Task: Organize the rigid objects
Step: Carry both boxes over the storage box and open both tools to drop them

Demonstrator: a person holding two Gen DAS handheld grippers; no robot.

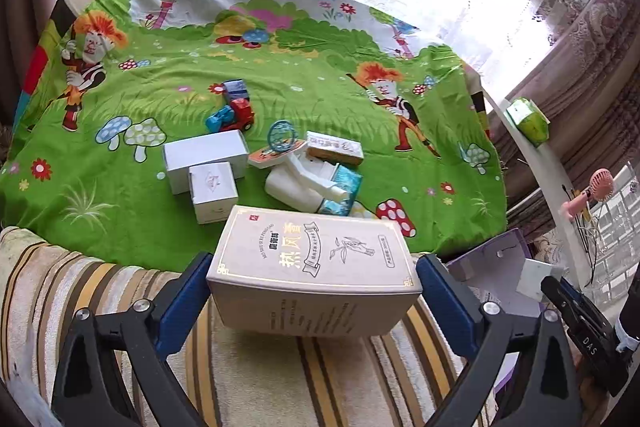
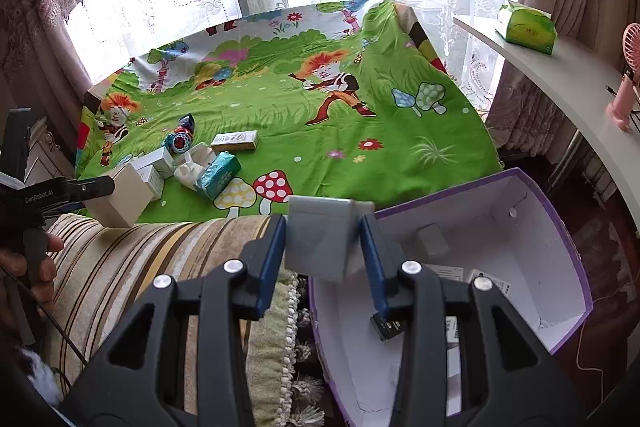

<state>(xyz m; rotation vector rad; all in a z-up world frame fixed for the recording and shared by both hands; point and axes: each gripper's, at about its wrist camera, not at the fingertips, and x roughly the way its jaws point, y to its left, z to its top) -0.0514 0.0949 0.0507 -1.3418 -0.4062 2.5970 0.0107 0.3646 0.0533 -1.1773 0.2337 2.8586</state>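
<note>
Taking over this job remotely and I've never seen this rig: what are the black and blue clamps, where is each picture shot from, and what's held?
They are hand-held two-finger grippers, each with its own fisheye camera looking along the fingers. The left gripper grips a beige printed box. The right gripper grips a small grey box beside the open purple-edged box. More boxes and a toy truck lie on the cartoon cloth.

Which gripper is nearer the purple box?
Right. The right gripper, holding a small grey box, is at the purple box edge; the left gripper is farther left.
</note>
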